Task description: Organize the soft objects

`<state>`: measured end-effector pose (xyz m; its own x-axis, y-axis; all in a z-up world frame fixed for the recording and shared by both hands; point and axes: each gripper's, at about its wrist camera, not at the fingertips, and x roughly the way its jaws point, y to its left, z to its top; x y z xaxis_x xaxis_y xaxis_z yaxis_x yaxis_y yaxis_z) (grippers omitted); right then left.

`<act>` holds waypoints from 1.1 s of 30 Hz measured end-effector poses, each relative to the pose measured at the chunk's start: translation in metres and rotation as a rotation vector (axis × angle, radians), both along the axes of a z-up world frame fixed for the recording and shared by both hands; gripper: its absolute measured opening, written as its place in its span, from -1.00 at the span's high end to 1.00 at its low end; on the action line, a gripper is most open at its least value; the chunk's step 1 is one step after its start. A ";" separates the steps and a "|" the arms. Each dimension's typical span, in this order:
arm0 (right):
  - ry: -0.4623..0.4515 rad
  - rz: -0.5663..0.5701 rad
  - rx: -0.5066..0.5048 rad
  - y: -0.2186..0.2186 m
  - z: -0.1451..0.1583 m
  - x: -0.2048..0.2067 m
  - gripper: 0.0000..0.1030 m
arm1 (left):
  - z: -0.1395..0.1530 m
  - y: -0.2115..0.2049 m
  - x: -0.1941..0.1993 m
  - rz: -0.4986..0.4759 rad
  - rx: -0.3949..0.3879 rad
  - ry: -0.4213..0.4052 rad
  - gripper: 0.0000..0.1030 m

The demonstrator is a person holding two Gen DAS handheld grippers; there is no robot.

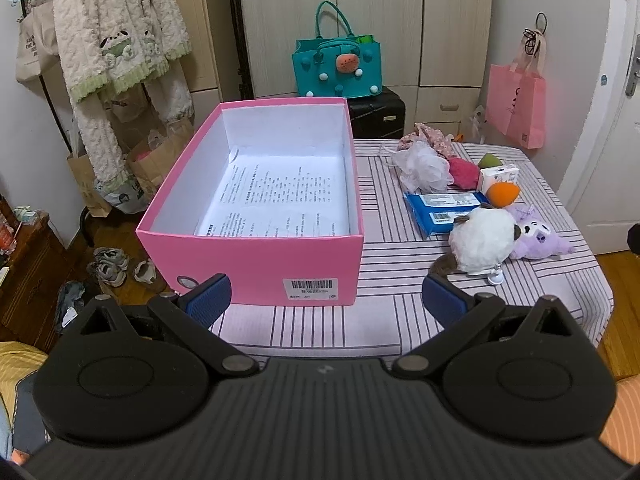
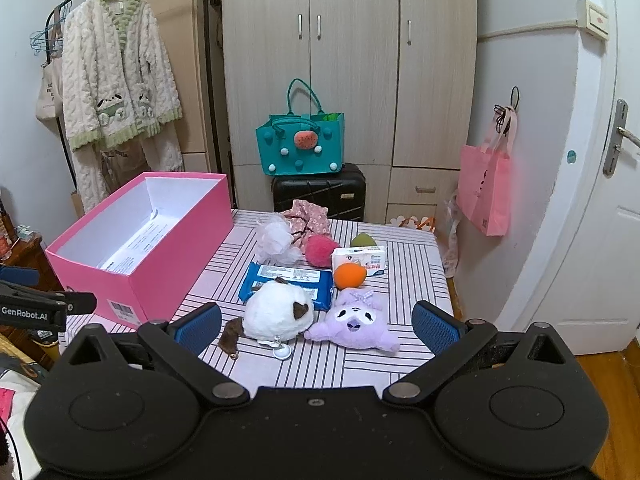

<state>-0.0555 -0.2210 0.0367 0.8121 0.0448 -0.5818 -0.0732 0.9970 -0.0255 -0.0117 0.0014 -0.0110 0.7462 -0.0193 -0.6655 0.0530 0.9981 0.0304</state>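
An open pink box [image 1: 256,258] [image 2: 160,276] with printed paper inside stands on the left of the striped table [image 1: 400,320] [image 2: 360,364]. To its right lie a white plush [image 1: 482,242] [image 2: 278,312], a purple plush [image 1: 538,240] [image 2: 356,322], an orange sponge [image 1: 504,193] [image 2: 349,275], a pink pompom [image 1: 464,173] [image 2: 322,251], a white bath pouf [image 1: 426,166] [image 2: 278,240], a green sponge [image 1: 489,160] [image 2: 362,239] and floral cloth [image 1: 430,138] [image 2: 308,214]. My left gripper [image 1: 326,302] is open and empty before the box. My right gripper [image 2: 316,326] is open and empty, just short of the plushes.
A blue wipes pack [image 1: 444,210] [image 2: 288,280] and a white tissue pack [image 1: 500,176] [image 2: 360,259] lie among the toys. Behind the table stand a black suitcase [image 2: 320,194] with a teal bag [image 2: 300,146], a wardrobe, a pink bag [image 2: 486,190] and a door.
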 end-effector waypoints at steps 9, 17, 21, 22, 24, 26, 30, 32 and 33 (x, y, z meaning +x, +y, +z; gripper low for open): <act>-0.028 0.033 0.020 -0.006 0.000 0.005 -1.00 | 0.012 0.004 0.004 -0.001 0.013 -0.027 -1.00; -0.058 0.135 -0.019 -0.005 -0.035 0.029 -1.00 | 0.004 -0.012 0.029 -0.084 -0.050 0.016 -0.97; -0.079 0.184 -0.067 -0.003 -0.055 0.040 -1.00 | -0.006 -0.026 0.039 -0.123 -0.039 0.002 -0.97; -0.084 0.199 -0.075 -0.003 -0.060 0.043 -1.00 | -0.008 -0.029 0.041 -0.137 -0.043 -0.003 -0.98; -0.093 0.230 -0.067 -0.004 -0.068 0.047 -1.00 | -0.010 -0.034 0.046 -0.158 -0.056 -0.021 -1.00; -0.097 0.264 -0.042 -0.004 -0.077 0.055 -1.00 | -0.013 -0.039 0.053 -0.145 -0.070 -0.037 -1.00; -0.086 0.314 -0.045 0.003 -0.096 0.070 -0.99 | -0.020 -0.047 0.074 -0.186 -0.127 -0.020 -1.00; -0.083 0.335 -0.060 0.007 -0.104 0.076 -0.99 | -0.023 -0.053 0.083 -0.196 -0.136 -0.028 -1.00; -0.081 0.344 -0.059 0.008 -0.107 0.079 -0.99 | -0.023 -0.058 0.086 -0.193 -0.136 -0.043 -1.00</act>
